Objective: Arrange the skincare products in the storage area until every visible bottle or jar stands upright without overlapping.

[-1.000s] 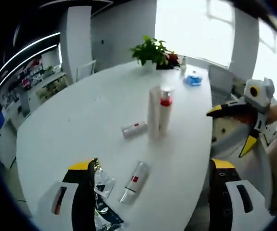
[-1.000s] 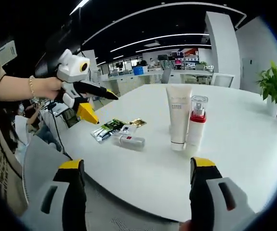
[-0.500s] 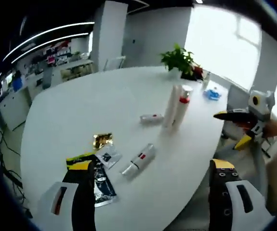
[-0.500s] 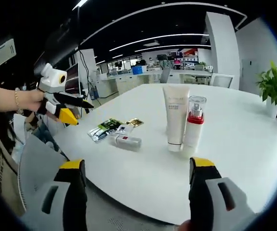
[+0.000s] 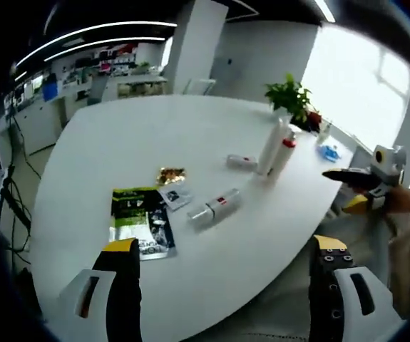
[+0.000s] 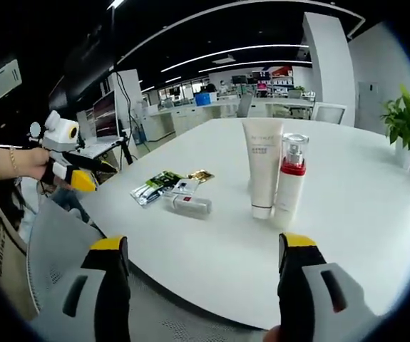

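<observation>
A tall white tube and a clear pump bottle with a red collar stand upright side by side on the white table. One white tube with a red label lies flat, and a smaller one lies beside the standing pair. My left gripper is open and off the table's edge, holding nothing. My right gripper is open too, off the opposite edge. Each gripper appears in the other's view, left gripper and right gripper.
Flat sachets lie near the lying tube: a green-black packet, a white one and a gold one. A potted plant and a blue item stand at the far end. A grey chair back sits near the table's edge.
The left gripper has drawn back from the table, so its view takes in more tabletop and the sachets. In the right gripper view it has receded to the left. The products have not moved.
</observation>
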### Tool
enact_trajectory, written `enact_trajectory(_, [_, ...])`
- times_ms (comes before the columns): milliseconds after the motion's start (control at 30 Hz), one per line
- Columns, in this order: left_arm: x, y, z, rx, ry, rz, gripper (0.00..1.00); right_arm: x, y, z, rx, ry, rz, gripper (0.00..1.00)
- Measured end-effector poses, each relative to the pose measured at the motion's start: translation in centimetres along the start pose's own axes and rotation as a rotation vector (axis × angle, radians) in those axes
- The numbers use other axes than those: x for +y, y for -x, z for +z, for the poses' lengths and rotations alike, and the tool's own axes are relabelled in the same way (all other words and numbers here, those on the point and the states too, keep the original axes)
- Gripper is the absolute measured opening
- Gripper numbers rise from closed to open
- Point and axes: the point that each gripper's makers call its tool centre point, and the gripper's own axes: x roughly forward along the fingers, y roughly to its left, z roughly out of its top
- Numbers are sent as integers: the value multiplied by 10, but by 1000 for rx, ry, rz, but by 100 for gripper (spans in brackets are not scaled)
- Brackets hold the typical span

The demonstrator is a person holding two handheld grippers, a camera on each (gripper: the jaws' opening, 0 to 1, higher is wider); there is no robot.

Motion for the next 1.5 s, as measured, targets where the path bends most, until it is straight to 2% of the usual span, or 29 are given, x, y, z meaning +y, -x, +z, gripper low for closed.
enact_trajectory(167, [1, 5, -22, 26, 17, 28, 97, 3, -2, -2, 14, 9, 11, 86])
enact_trajectory(333, [1, 8, -32, 22, 75, 29, 97, 4, -2, -4, 18, 4, 14, 86])
enact_trajectory(500, [2, 8, -32, 20, 84, 35, 97, 4, -2, -5, 22, 9, 16, 85])
enact_trajectory(833, [-3, 3, -34, 70, 51, 8, 97, 4, -3, -7, 28, 9, 13, 84])
enact_trajectory(1033, [-7, -4, -28, 95, 28, -15, 97, 3, -3, -6, 21, 19, 4, 86])
enact_trajectory(1200, [-12, -12, -17, 110, -11, -43, 96, 1, -4, -7, 23, 14, -2, 87])
enact_trajectory(1400, [-12, -28, 5, 125, -79, -83, 96, 0, -5, -9, 38, 18, -11, 88])
enact_trajectory(1500, [-12, -41, 23, 130, -137, -112, 96, 0, -5, -10, 45, 25, -12, 89])
